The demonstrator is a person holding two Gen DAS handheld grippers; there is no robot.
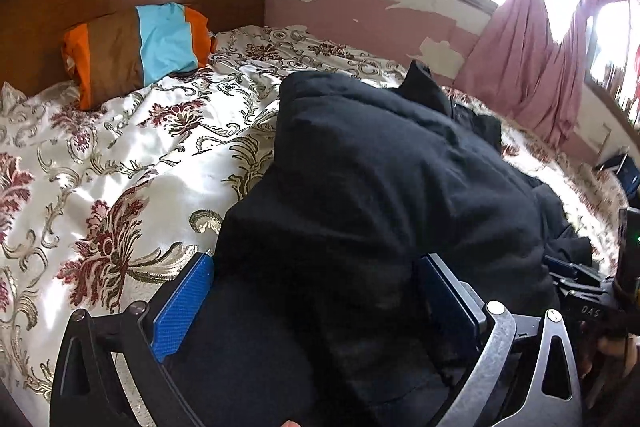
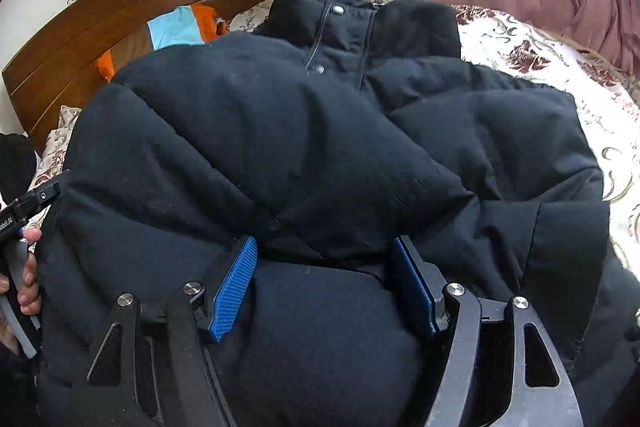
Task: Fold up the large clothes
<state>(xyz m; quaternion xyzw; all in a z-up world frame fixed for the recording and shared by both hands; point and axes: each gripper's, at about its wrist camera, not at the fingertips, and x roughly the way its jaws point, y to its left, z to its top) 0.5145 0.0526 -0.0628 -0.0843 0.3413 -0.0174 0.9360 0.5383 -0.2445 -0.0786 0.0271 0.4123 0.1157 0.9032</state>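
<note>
While the jacket (image 2: pixel 280 147) lies across the bed (image 1: pixel 100 167), both grippers' fingers (image 2: pixel 236 287) stand wide, with dark padding bulging between each pair.

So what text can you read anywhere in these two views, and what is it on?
"DAS": white letters on the black tool housing at the right edge of the left wrist view.
A white label on the black tool body at the left edge of the right wrist view ends in "AI"; the rest is cut off and blurred.
Black jacket: no readable print or tag.
</note>
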